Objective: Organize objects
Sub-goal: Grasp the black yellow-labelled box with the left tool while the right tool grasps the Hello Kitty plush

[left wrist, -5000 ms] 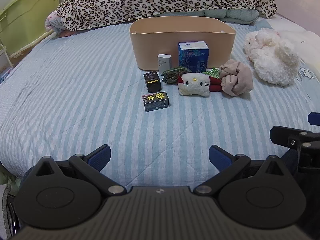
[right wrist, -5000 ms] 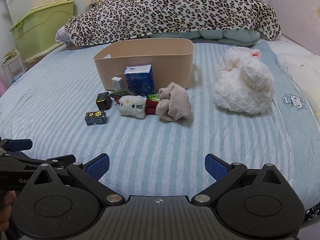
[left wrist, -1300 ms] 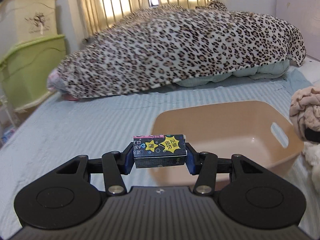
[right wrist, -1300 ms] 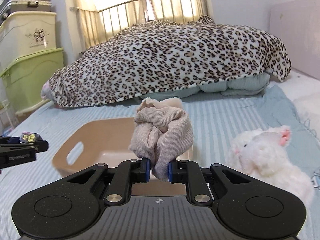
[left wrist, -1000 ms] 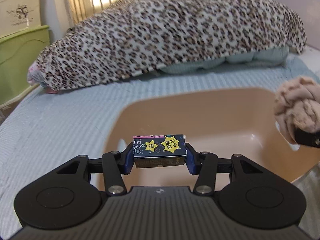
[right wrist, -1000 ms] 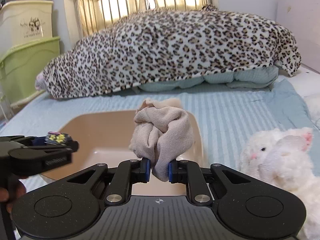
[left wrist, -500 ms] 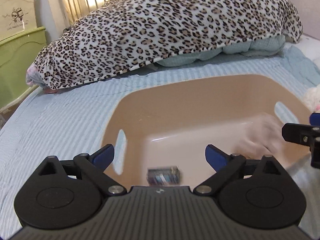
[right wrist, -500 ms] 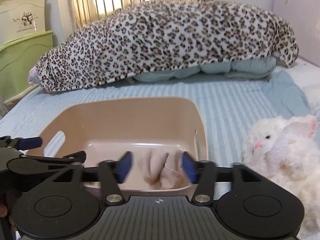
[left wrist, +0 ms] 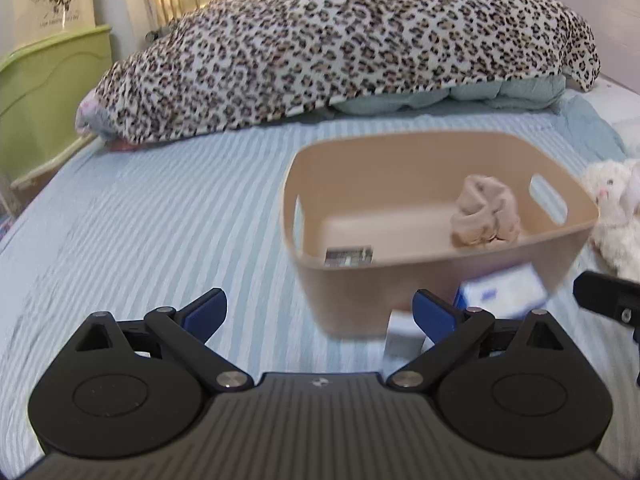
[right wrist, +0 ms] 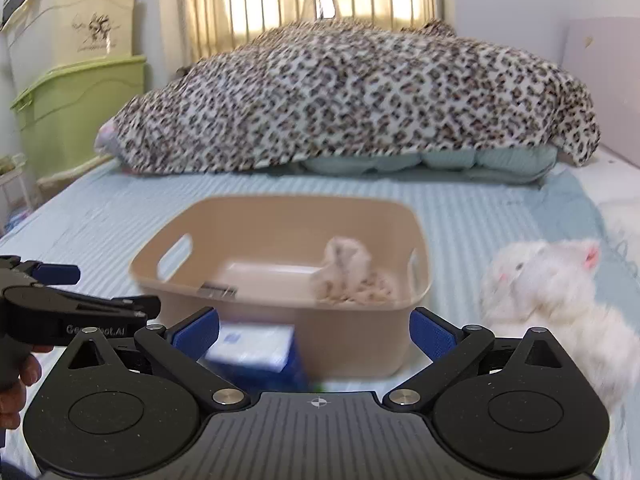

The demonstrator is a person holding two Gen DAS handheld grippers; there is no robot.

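With the small dark box [left wrist: 349, 257] and crumpled cloth [left wrist: 486, 218] lying in the beige bin [left wrist: 440, 280], we hold the left gripper [left wrist: 319, 312] and right gripper [right wrist: 314, 330] spread wide and empty, so we judge the next move calls for reaching down to the blue-and-white box [right wrist: 256, 346] just beside the bin's near wall

The bin [left wrist: 440, 280] stands on the bed [left wrist: 160, 220], before the blanket heap [left wrist: 340, 48]. Inside it, the small box [left wrist: 349, 257] lies at the near left and the cloth bundle [left wrist: 486, 218] at the right. The tissue pack [left wrist: 502, 292] sits before the bin. The plush toy [right wrist: 552, 280] lies right of the bin.
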